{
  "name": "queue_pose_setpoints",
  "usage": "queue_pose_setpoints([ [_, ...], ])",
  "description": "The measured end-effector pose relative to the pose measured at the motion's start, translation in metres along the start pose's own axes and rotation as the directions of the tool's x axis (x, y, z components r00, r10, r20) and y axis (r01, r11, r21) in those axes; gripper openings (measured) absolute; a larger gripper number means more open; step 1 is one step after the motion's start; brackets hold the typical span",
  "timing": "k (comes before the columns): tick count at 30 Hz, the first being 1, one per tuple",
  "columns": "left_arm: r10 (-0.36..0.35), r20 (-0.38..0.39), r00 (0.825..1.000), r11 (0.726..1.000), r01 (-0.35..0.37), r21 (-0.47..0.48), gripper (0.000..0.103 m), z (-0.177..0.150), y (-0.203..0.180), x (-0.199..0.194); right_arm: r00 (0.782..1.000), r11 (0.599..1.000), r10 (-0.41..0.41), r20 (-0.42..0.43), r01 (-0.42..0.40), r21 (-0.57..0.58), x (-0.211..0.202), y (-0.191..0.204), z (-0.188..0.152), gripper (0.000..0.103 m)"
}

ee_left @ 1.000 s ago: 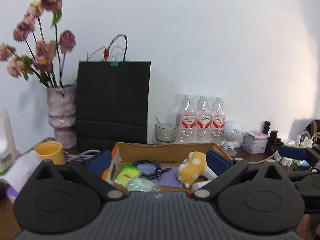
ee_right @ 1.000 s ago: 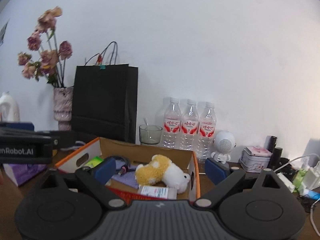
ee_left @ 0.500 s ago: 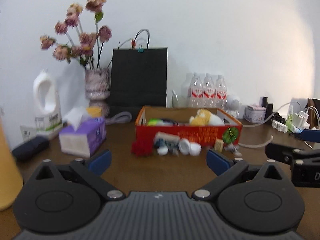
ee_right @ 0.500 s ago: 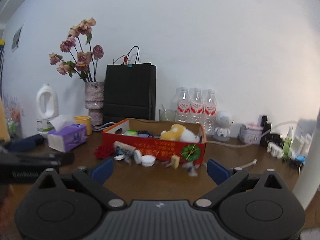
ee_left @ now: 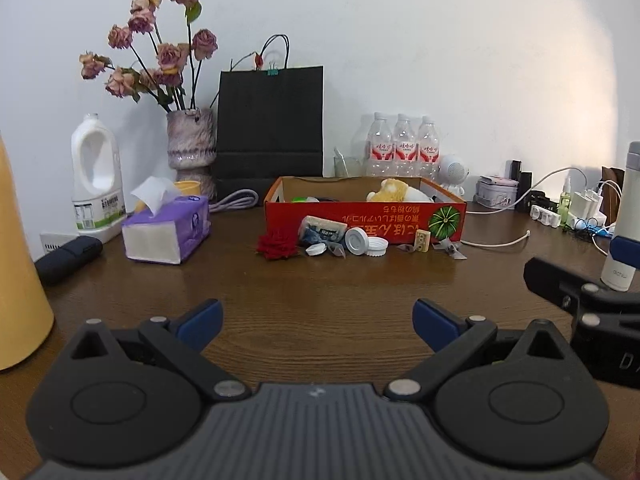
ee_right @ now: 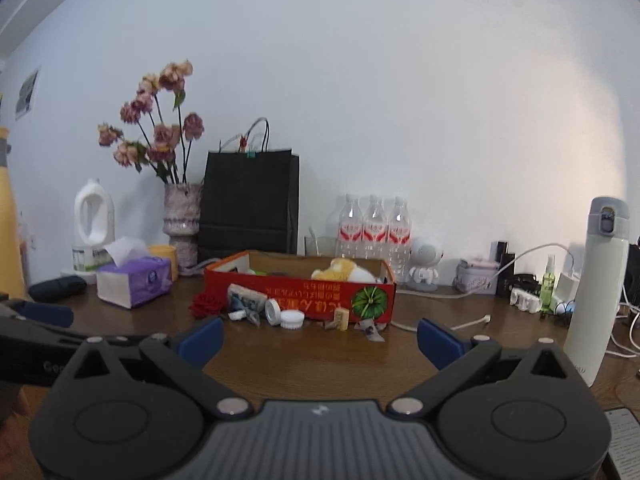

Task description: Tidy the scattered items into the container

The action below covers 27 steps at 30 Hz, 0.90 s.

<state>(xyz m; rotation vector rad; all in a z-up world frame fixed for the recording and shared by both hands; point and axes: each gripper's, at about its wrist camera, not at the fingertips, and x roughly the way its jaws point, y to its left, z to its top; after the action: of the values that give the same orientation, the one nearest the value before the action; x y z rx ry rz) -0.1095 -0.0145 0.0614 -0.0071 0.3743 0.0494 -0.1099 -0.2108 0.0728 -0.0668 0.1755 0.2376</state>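
Caps (ee_left: 366,241) lie before box (ee_left: 364,216) (bag (ee_left: 270,128) behind).

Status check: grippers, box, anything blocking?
Left gripper open, empty. Right gripper opening, nothing between fingers. Box holds plush; rose, caps, tile loose on table in front. Path clear.

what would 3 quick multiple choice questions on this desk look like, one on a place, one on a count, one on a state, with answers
1. Where does the red flower lie?
A. in the red box
B. on the table before the red box
C. in the vase

2. How many water bottles stand behind the box?
A. two
B. three
C. five

3. How does the left gripper stand?
A. open, empty
B. shut on a cap
C. shut on the flower

Answers: 1 B, it rests on bare wood; 2 B, three red labels; 3 A, pads wide apart with nothing between.
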Motion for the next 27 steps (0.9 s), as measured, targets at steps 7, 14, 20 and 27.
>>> queue_pose_setpoints([
  [7, 0.043, -0.011, 0.999, 0.999, -0.043, -0.004, 0.103, 0.027, 0.026, 0.056, 0.987, 0.993, 0.121, -0.107, -0.121, 0.003, 0.059, -0.002, 0.018, 0.091],
  [14, 0.086, -0.117, 0.989, 0.996, -0.082, 0.040, 0.103, 0.070, 0.057, 0.175, 0.958, 0.971, 0.212, -0.192, -0.228, -0.066, 0.156, 0.019, 0.032, 0.064],
  [20, 0.084, -0.187, 0.979, 0.994, -0.070, 0.080, 0.100, 0.077, 0.061, 0.251, 0.903, 0.939, 0.260, -0.342, -0.319, -0.129, 0.244, 0.041, 0.017, 0.047],
  [27, 0.021, -0.231, 0.973, 0.999, -0.009, 0.050, 0.091, 0.083, 0.060, 0.285, 0.892, 0.919, 0.274, -0.361, -0.353, -0.175, 0.301, 0.065, 0.017, 0.035],
])
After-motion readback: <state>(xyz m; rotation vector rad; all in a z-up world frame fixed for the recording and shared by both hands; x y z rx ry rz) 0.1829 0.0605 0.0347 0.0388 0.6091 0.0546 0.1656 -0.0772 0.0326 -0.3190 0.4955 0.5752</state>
